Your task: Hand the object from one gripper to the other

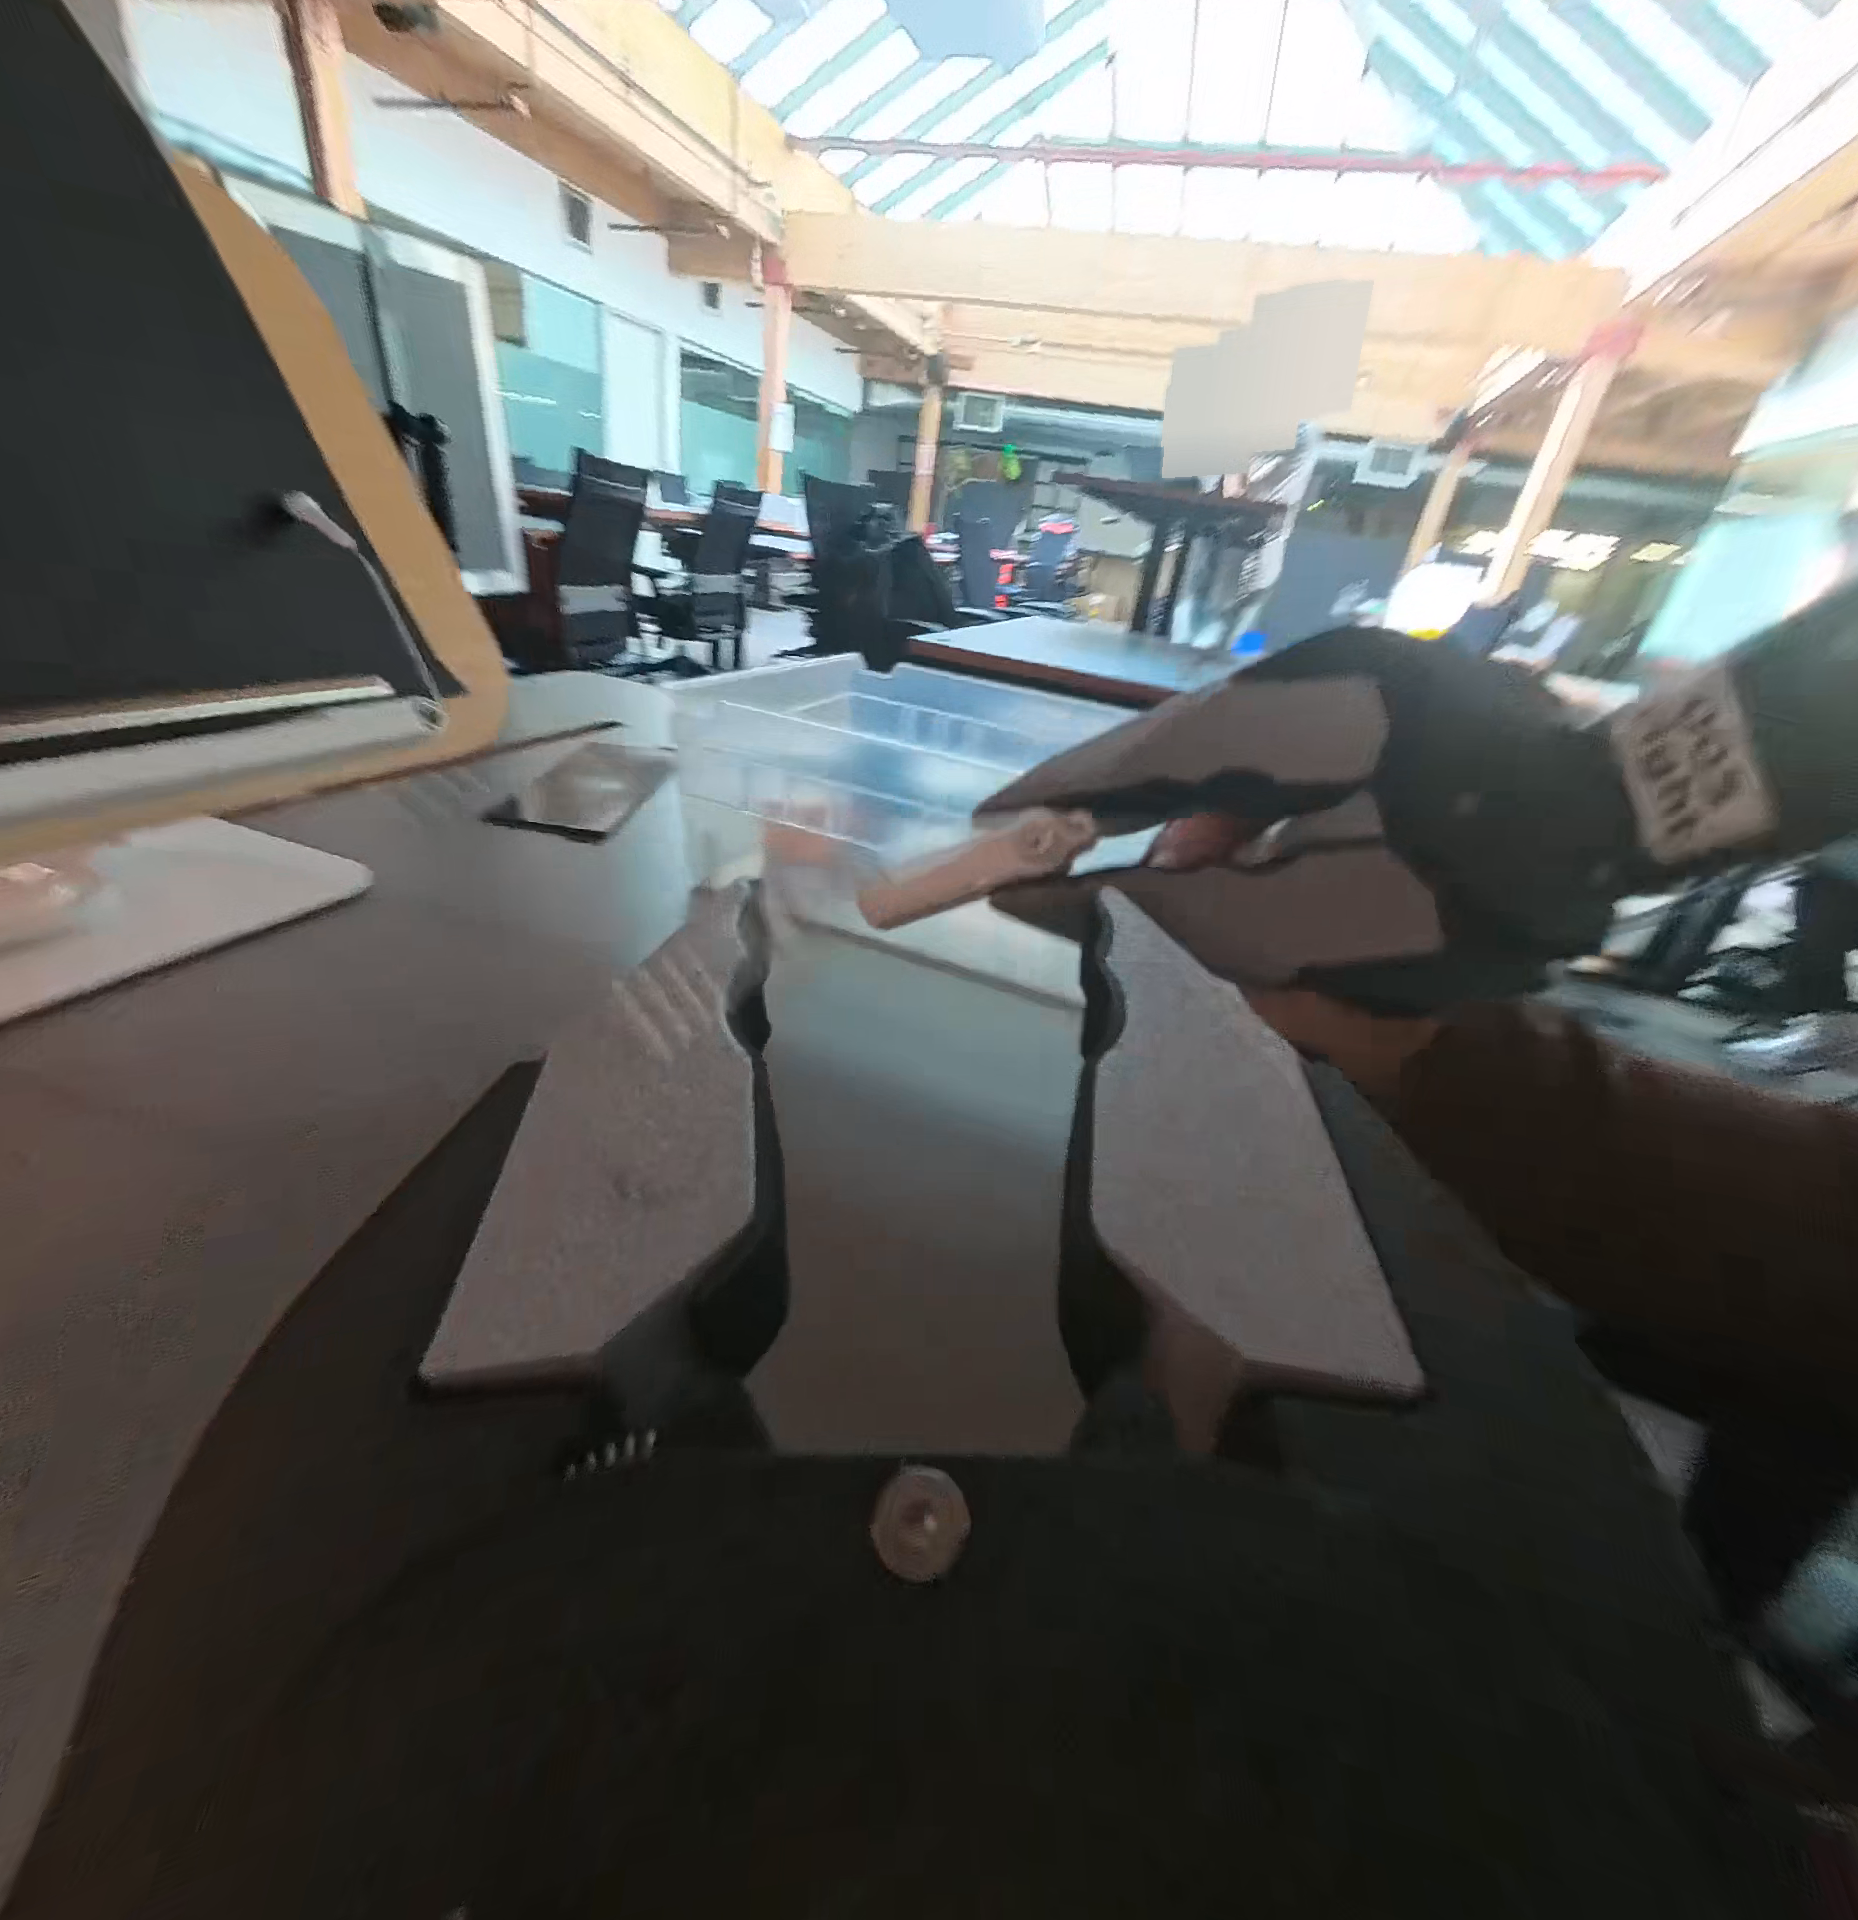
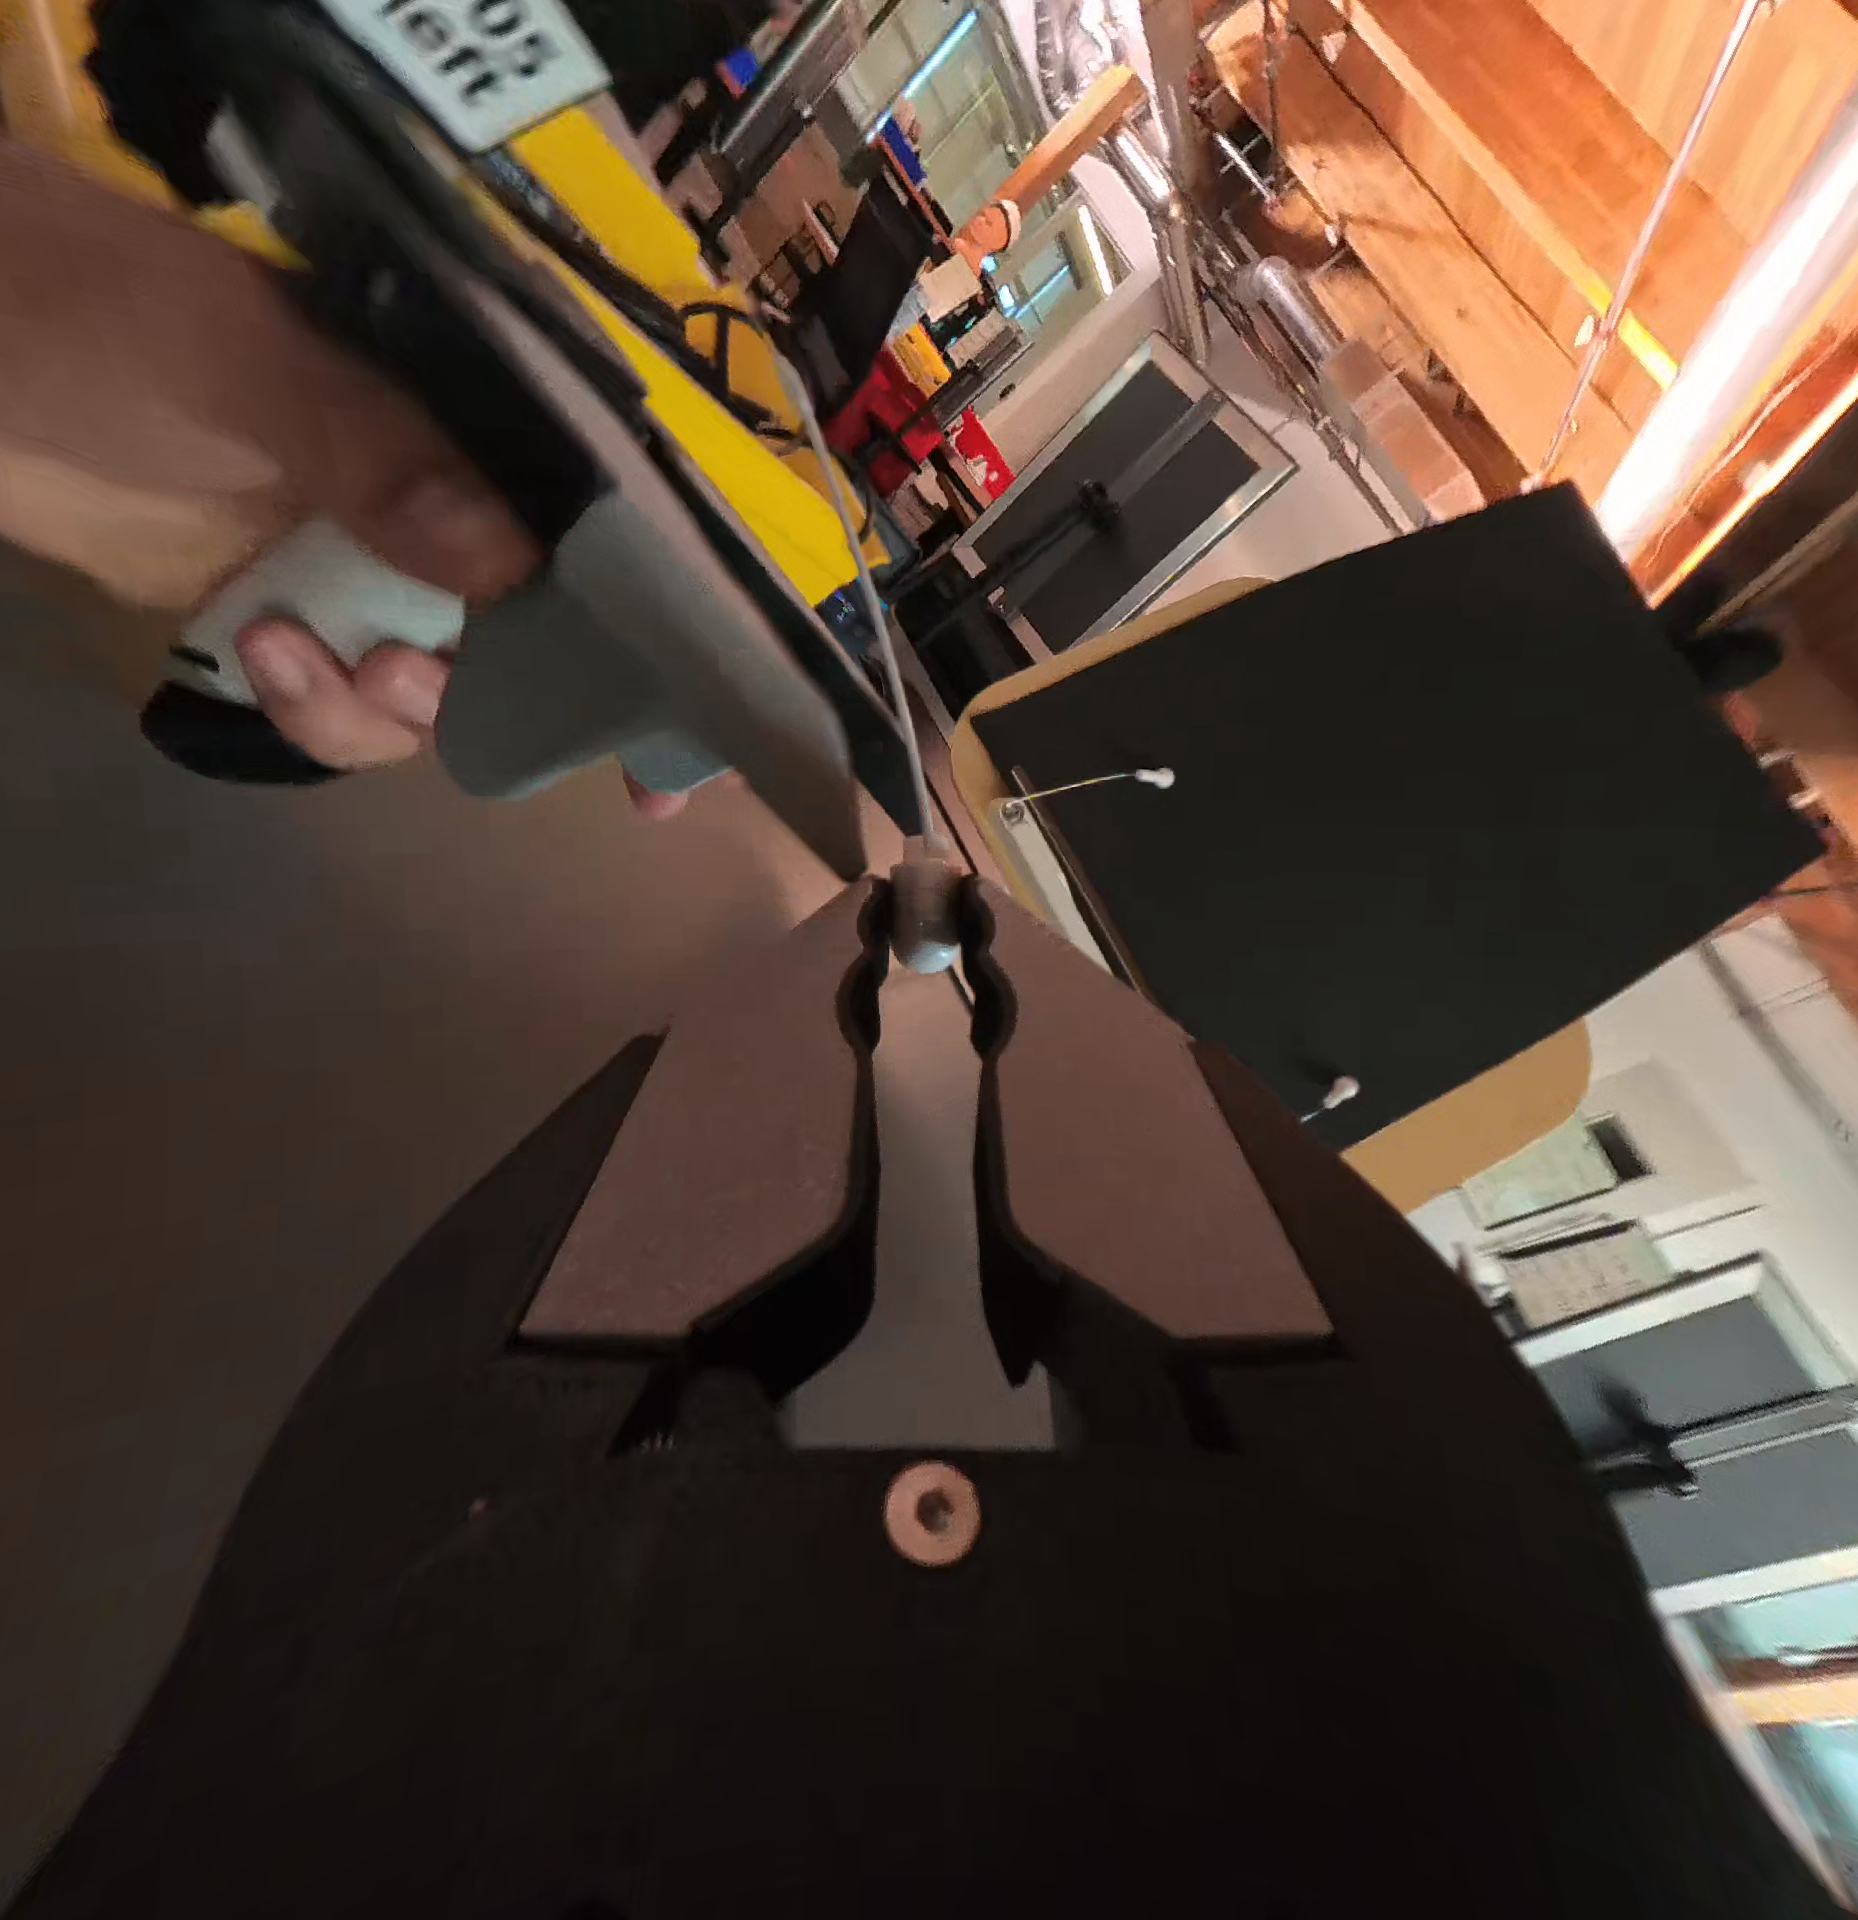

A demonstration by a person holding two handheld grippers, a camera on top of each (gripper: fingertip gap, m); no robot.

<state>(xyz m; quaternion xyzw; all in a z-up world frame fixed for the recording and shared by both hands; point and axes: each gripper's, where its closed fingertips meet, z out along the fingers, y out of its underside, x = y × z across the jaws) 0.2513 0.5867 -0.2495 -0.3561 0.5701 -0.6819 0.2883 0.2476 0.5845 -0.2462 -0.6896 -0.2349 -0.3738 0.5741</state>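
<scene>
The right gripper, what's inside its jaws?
The right gripper pinches a small pale plug-like object at the tips of its jaws. A thin white cord runs from it. The pinched sides are hidden by the jaws.

Object (image 1: 966, 873) motion-blurred, far end hidden inside right claw (image 1: 992, 816); kind unclear.
</scene>
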